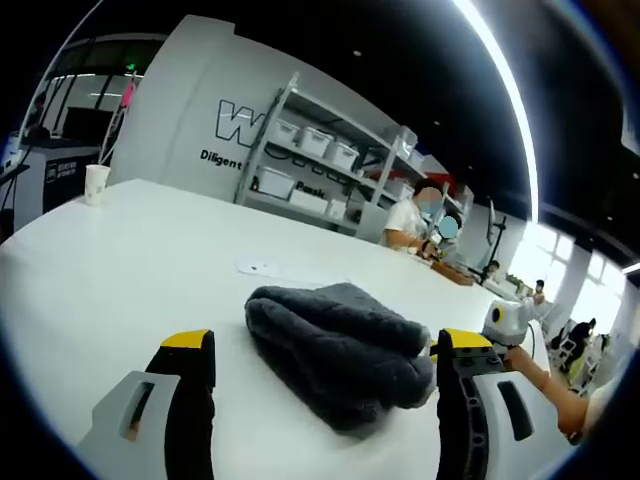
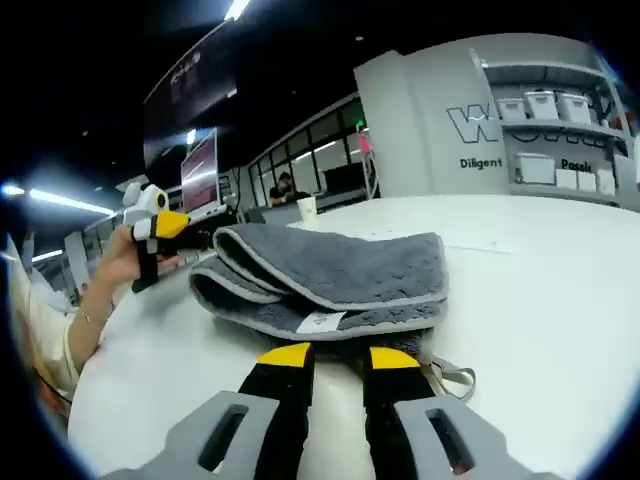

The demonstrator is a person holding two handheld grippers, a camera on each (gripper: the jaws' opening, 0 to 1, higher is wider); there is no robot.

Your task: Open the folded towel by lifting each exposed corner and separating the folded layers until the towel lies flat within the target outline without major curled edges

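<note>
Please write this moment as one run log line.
towel: folded, on table | left gripper: open, astride towel | right gripper: jaws narrow at towel edge, grip unclear | unfolding: not done

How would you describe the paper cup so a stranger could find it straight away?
Start at the big white table and follow it to its far edge, away from the folded grey towel. The paper cup stands upright there alone, small and white.

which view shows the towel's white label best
The right gripper view: the white label sits on the folded grey towel's near edge, just above the right gripper. The left gripper view shows the towel from its other side, as a rumpled mound.
</note>
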